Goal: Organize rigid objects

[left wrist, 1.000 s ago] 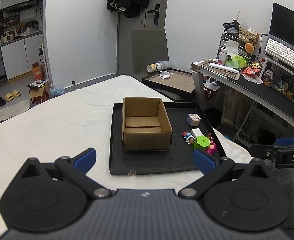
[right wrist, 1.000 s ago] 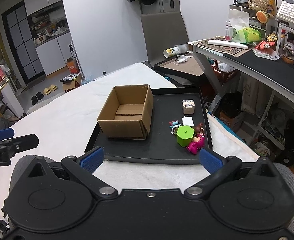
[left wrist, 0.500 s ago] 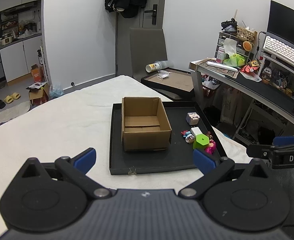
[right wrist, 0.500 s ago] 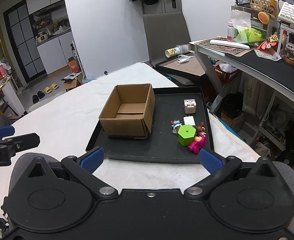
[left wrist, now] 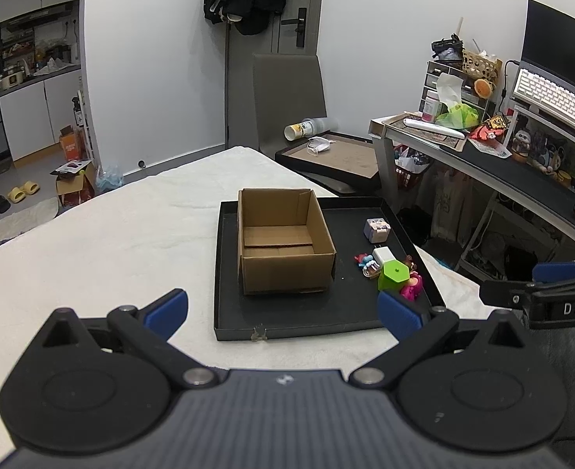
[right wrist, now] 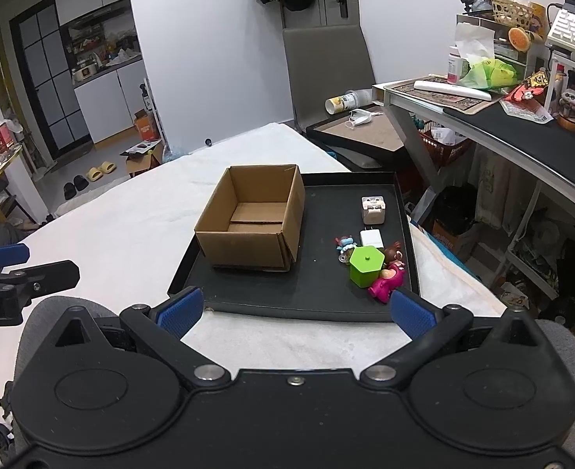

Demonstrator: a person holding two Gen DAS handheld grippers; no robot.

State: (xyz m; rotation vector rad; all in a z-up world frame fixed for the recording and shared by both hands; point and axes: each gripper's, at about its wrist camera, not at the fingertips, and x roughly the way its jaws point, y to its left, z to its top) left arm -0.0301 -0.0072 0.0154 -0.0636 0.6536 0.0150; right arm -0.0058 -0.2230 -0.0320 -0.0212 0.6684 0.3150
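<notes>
Through my left wrist view, I am holding my left tongs (left wrist: 283,308) spread wide and gripping nothing, hovering over the white tabletop (left wrist: 103,246). Straight ahead, the open cardboard box (left wrist: 283,240) is sitting on the black tray (left wrist: 326,312). Just beyond my right fingertip, the green hexagonal block (left wrist: 392,275) is crowding small toys.

Through my right wrist view, I am keeping my right tongs (right wrist: 295,310) wide apart and empty too. The cardboard box (right wrist: 253,226) is lying ahead, slightly left; the green hexagonal block (right wrist: 365,265), pink figure (right wrist: 387,280) and white charger (right wrist: 371,238) are clustering ahead of my right fingertip.
</notes>
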